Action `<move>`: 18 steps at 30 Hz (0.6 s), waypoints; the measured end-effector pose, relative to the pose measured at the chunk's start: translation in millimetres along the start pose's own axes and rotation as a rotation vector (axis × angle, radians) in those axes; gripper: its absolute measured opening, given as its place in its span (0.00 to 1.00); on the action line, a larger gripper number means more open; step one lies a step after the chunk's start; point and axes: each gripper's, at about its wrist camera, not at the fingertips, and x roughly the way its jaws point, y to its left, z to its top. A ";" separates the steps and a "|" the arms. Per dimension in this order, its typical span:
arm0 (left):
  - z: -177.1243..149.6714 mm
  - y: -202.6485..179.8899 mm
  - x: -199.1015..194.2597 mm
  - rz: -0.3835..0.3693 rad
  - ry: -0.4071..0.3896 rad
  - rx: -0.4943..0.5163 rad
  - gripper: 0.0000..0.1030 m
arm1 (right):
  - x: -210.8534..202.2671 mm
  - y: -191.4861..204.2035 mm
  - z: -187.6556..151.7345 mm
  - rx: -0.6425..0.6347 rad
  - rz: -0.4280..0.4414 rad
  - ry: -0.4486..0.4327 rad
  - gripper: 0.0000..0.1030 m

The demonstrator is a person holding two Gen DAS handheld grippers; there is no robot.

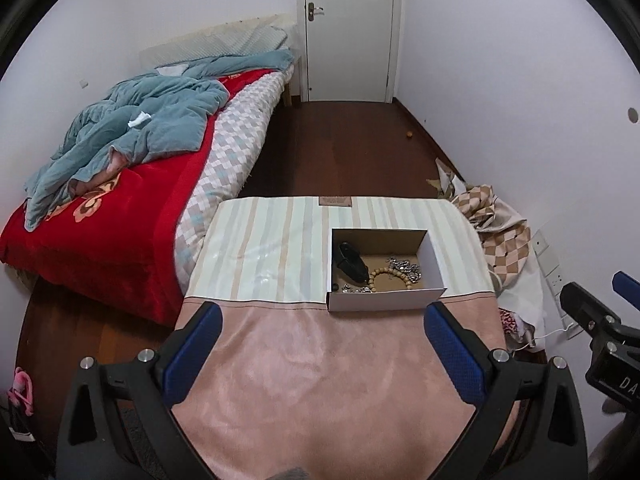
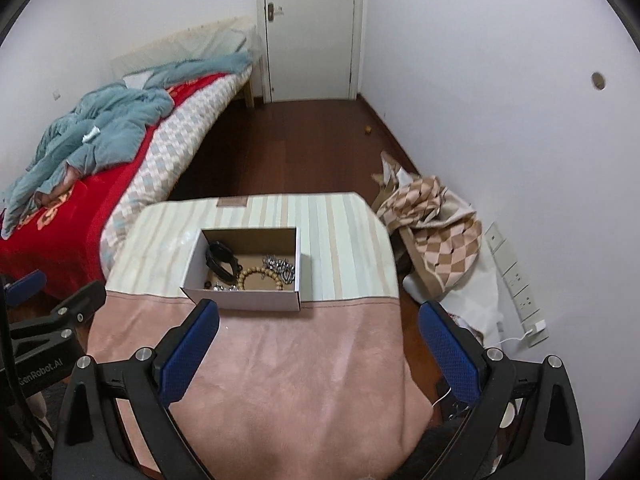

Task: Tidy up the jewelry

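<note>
Jewelry sits gathered in the open cardboard box on my cloth-covered table: from the left tongs' view I see a wooden bead bracelet near the front wall, a silver chain just beside it toward the right, a black band leaning at the left, and small silvery bits in the front left corner. My left gripper hangs above the pink part of the cloth, fingers spread wide with nothing between them, short of the box's near wall. I judge everything is already in the box, so little is left but tidying inside it. The pink stretch in front is bare, giving room to come in low, and the striped cloth left of the box is free too. From the right tongs' view the box lies ahead and to the left, the bead bracelet and chain lying close together. My right gripper is likewise spread apart and holding nothing; its right finger reaches past the table's right edge, over the floor and the heaped checkered fabric. I would steer left before lowering, and mind the box's thin walls, which would likely slide if nudged.
</note>
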 end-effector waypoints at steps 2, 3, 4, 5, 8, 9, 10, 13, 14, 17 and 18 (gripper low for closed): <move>0.5 1.2 -13.2 0.008 -0.006 -0.005 1.00 | -19.1 0.3 2.2 -0.003 -0.011 -0.021 0.98; 0.4 1.5 -19.5 0.007 -0.009 -0.008 1.00 | -27.3 0.3 3.1 -0.004 -0.009 -0.027 0.98; 0.4 1.3 -24.3 0.008 -0.012 -0.009 1.00 | -33.3 0.7 4.2 -0.005 -0.005 -0.030 0.98; 0.9 2.1 -29.6 0.010 -0.014 -0.011 1.00 | -40.5 1.0 4.8 -0.004 -0.003 -0.035 0.98; 3.1 4.6 -44.2 0.011 -0.021 -0.023 1.00 | -58.4 1.0 6.6 -0.007 0.005 -0.043 0.98; 3.5 5.3 -48.1 0.014 -0.025 -0.023 1.00 | -65.7 0.9 6.8 -0.009 0.005 -0.048 0.98; 3.9 5.7 -50.7 0.016 -0.026 -0.025 1.00 | -69.9 0.6 7.5 -0.011 0.003 -0.051 0.98; 3.1 4.6 -57.8 0.012 -0.022 -0.022 1.00 | -80.5 -2.4 8.6 -0.010 0.003 -0.052 0.99; 2.9 3.7 -58.1 0.010 -0.016 -0.019 1.00 | -82.3 -3.2 8.6 -0.009 0.002 -0.050 0.99; 2.1 1.7 -54.6 0.002 -0.002 -0.021 1.00 | -82.4 -5.1 8.4 -0.005 0.004 -0.044 0.99; 2.1 1.2 -52.8 0.001 0.002 -0.022 1.00 | -82.0 -5.5 8.4 -0.005 0.002 -0.041 0.99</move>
